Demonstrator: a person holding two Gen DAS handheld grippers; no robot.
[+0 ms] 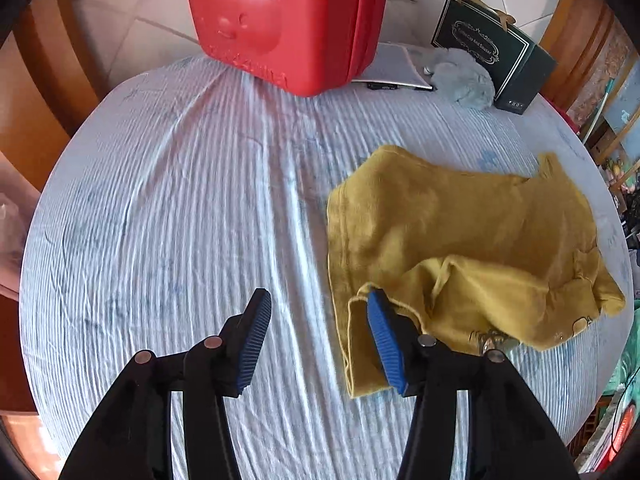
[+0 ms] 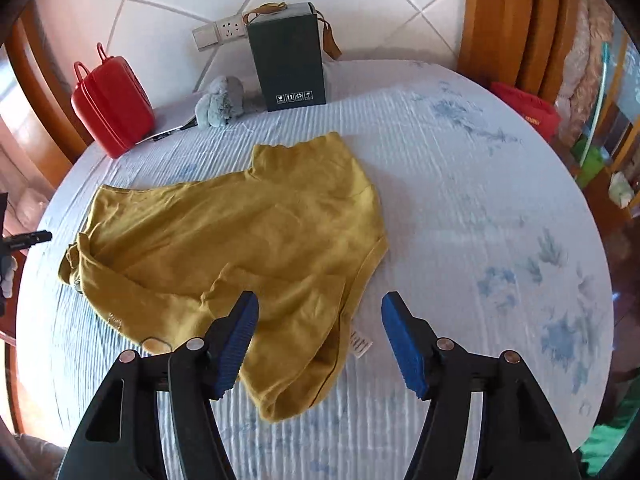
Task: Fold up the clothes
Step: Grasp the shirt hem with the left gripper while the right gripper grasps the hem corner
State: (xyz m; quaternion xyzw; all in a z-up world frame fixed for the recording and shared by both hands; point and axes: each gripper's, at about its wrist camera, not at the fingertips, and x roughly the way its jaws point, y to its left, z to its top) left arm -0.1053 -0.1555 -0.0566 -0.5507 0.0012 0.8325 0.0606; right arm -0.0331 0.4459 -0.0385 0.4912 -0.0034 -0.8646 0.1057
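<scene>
A mustard-yellow garment [image 1: 452, 240] lies crumpled and partly doubled over on the pale blue striped bedsheet [image 1: 180, 208]. In the left wrist view it fills the right half, and my left gripper [image 1: 318, 304] stands open above the sheet, its right finger over the garment's near-left corner. In the right wrist view the same garment [image 2: 240, 232] spreads across the left and middle. My right gripper [image 2: 318, 308] is open over its near edge, with the cloth's hem and a small white label [image 2: 360, 344] below the gap. Neither gripper holds any cloth.
A red bear-faced case [image 1: 280, 20] stands at the head of the bed, beside a grey plush toy [image 1: 466, 76], a laptop [image 1: 394, 68] and a dark green gift box [image 1: 492, 52]. Wooden bed frame [image 2: 516, 20] and wall sockets [image 2: 220, 32] lie behind. The left gripper's tip [image 2: 24, 238] shows at the left edge.
</scene>
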